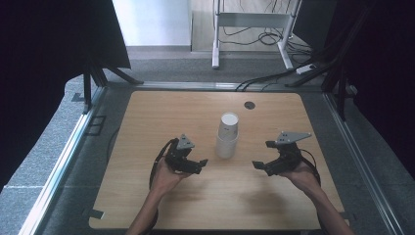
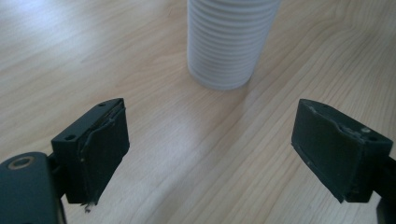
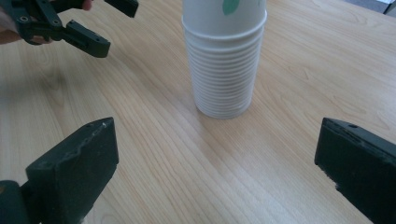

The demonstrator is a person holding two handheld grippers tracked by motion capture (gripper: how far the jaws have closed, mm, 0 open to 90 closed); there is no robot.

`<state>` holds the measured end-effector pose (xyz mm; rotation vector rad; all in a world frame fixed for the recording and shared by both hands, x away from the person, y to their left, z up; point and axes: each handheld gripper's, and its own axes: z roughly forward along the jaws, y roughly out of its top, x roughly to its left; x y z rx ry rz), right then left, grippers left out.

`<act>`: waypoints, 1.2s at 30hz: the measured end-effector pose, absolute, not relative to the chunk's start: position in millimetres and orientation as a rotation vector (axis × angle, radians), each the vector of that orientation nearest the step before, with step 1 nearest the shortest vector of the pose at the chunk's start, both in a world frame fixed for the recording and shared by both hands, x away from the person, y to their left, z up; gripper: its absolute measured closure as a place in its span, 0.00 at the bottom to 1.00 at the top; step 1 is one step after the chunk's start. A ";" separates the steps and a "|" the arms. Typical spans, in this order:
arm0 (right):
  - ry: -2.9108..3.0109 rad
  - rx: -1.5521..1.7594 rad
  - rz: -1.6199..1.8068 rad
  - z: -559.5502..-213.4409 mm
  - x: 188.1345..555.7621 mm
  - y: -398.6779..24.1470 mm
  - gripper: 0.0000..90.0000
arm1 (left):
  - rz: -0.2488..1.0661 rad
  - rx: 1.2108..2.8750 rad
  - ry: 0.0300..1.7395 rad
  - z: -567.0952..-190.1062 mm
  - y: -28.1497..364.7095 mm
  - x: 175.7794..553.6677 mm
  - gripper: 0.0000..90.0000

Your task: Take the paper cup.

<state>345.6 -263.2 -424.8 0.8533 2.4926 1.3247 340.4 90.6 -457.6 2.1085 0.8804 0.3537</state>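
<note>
I had a stack of white paper cups [image 1: 227, 136] standing upright near the middle of the wooden tabletop [image 1: 147, 196], between my two hands and a little farther out than either. The top cup sat noticeably higher than the packed rims beneath it and carried a small green mark near its lip.

The left tongs [image 1: 195, 164] were released, jaws spread wide with bare wood between them, aimed toward the base of the stack from its left. The right tongs [image 1: 261, 166] were likewise released and empty, set on the stack's right. Neither touched the cups.

Handling, as I judged it:

1. Weight: light. The stack would likely slide or tip under a sideways nudge, since it was tall for its base.
2. Stiffness: the nested lower section, with its many rims close together, should resist squeezing well. A single cup wall is thin and would probably dent or go oval under a hard pinch.
3. Surface: smooth coated paper, probably somewhat slippery against the pads.

Recommended hold: I would brace the ribbed lower band with one pair of tongs, gripping across its width, and take the raised top cup just under its rolled rim with the other, using light pressure.
</note>
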 end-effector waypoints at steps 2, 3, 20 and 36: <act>2.496 0.838 1.327 -421.6 347.6 -260.5 0.00 | 0.358 2.106 0.876 -456.1 88.3 342.3 0.12; 2.494 0.836 1.326 -420.8 348.3 -259.5 0.00 | 0.360 2.103 0.875 -455.3 86.8 343.2 0.12; 2.494 0.819 1.381 -406.6 365.7 -248.8 0.00 | 0.373 2.151 0.837 -451.4 61.9 360.5 0.12; 2.508 0.779 1.343 -397.6 379.7 -232.9 0.03 | 0.364 2.159 0.805 -448.4 41.9 375.0 0.13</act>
